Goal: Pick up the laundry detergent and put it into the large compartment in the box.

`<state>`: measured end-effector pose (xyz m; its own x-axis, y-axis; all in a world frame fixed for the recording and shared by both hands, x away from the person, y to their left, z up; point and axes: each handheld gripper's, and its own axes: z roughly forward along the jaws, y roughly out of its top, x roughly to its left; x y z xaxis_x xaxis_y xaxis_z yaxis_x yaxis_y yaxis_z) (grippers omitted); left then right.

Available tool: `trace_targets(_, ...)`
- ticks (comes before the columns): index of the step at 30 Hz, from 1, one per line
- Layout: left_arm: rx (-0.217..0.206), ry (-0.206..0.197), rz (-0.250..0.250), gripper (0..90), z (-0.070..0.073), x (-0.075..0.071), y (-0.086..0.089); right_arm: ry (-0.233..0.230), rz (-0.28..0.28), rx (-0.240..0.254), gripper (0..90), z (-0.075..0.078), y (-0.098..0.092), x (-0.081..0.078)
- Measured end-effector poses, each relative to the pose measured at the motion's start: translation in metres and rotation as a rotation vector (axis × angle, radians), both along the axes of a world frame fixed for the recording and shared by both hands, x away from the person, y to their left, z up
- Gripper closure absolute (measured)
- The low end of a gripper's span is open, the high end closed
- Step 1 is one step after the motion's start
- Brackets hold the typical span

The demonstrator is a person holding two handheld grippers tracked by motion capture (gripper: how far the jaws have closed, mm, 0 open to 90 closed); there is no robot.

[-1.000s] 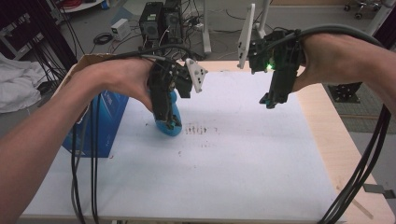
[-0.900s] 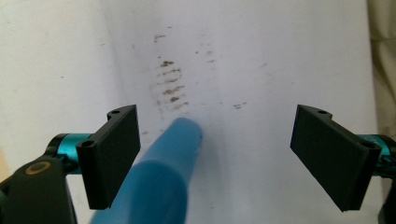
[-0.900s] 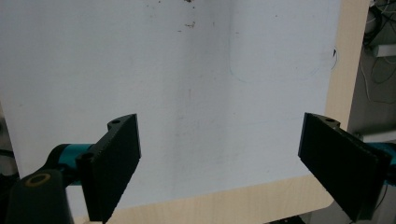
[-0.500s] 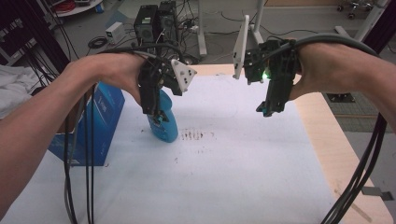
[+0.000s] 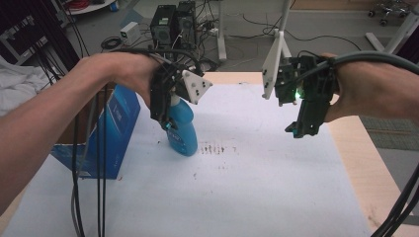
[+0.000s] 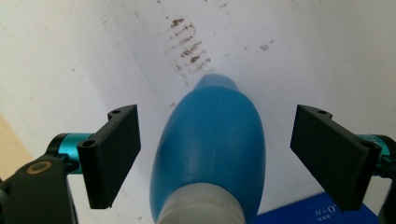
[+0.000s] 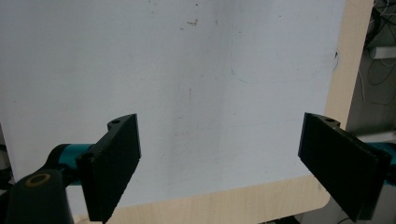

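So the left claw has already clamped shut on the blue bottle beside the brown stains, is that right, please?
Not quite: the left claw is open. In the left gripper view its jaws stand apart on either side of the blue bottle without touching it. The bottle does lie beside the brown stains.

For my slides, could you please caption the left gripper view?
Open left claw straddling a blue bottle above a stained white sheet.

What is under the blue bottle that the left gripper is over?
The blue bottle stands on the white sheet, beside brown stains. The spot beneath its base is hidden.
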<state>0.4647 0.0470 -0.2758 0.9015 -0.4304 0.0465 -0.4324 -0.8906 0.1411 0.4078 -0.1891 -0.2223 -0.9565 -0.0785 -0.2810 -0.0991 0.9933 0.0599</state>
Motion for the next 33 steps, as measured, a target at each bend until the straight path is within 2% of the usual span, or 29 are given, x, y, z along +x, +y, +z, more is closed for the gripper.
trace_targets(3,0.010,-0.006,-0.016,16.1,-0.003,0.002,0.004,0.000,0.004,-0.001,12.2,0.000,0.002,-0.001)
trace_targets(10,-0.003,-0.006,-0.026,16.1,-0.006,0.007,0.009,0.005,0.008,-0.004,12.2,0.000,0.005,-0.002)
trace_targets(16,0.009,-0.039,-0.066,17.4,-0.004,0.012,0.012,0.001,0.005,0.003,12.2,0.001,0.003,-0.003)
trace_targets(21,0.020,-0.023,-0.064,17.4,-0.009,0.015,0.014,0.002,0.004,0.001,12.2,0.000,0.002,-0.002)
trace_targets(22,0.020,-0.023,-0.064,19.2,-0.009,0.015,0.014,0.002,0.004,0.001,12.2,0.000,0.002,-0.002)
trace_targets(23,0.027,-0.034,-0.084,19.2,-0.008,0.016,0.014,0.004,0.001,-0.003,12.2,0.000,0.002,-0.001)
trace_targets(25,0.019,-0.026,-0.077,20.2,-0.008,0.015,0.014,0.003,-0.003,-0.006,12.2,0.000,0.002,-0.001)
trace_targets(33,0.032,-0.015,-0.083,24.0,-0.008,0.012,0.012,0.001,0.000,-0.004,12.2,-0.001,0.004,0.000)
